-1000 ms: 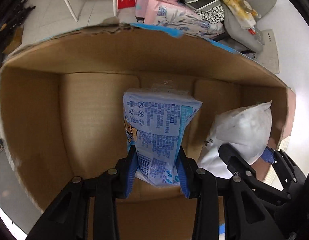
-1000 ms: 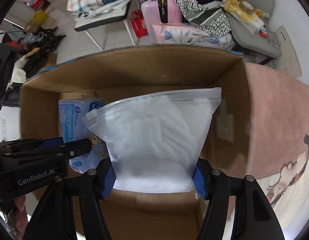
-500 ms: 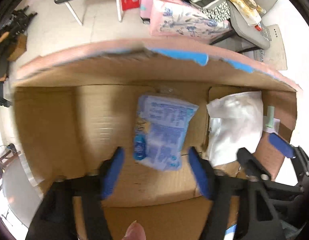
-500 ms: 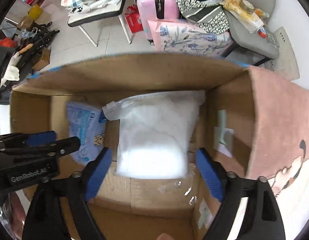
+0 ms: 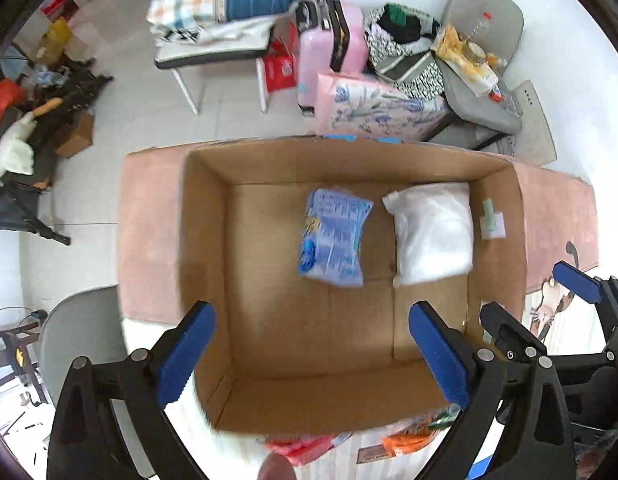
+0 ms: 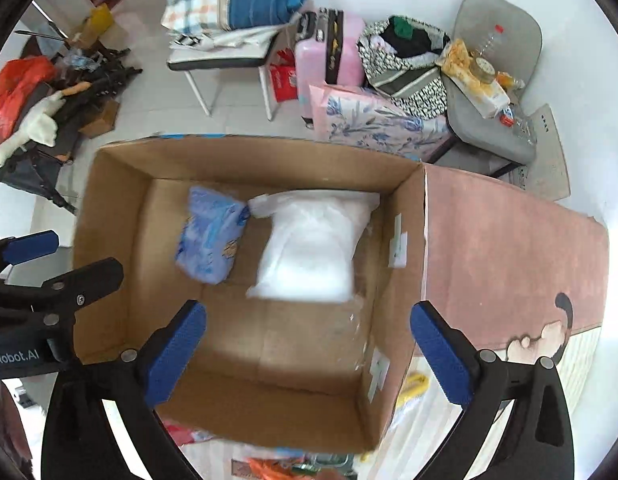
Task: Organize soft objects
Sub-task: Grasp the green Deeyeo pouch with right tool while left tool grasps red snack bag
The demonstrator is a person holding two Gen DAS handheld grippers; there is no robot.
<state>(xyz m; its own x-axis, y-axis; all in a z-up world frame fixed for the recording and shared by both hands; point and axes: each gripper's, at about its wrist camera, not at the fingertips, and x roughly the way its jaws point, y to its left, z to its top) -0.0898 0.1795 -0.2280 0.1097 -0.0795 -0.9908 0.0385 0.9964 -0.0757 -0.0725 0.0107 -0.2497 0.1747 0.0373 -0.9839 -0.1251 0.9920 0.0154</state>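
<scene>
A blue printed soft pack [image 5: 333, 236] and a white soft item in a clear zip bag [image 5: 431, 233] lie side by side on the floor of an open cardboard box [image 5: 205, 240]. Both show in the right wrist view too: the blue pack [image 6: 211, 238] and the white bag [image 6: 309, 250] in the box [image 6: 109, 220]. My left gripper [image 5: 311, 354] is open and empty, held above the box's near side. My right gripper [image 6: 309, 354] is open and empty, also above the box.
The box stands on a pink cloth-covered surface [image 6: 509, 248]. Red and orange packets [image 5: 309, 446] lie by the box's near edge. Behind are a chair with folded bedding [image 5: 213, 12], a pink suitcase [image 5: 329, 48], a floral cushion [image 5: 381, 110] and a grey chair [image 5: 481, 72].
Both grippers opened and let go of the blue pack and the white bag, which now lie in the box. Both grippers have lifted up and back out of the box.
</scene>
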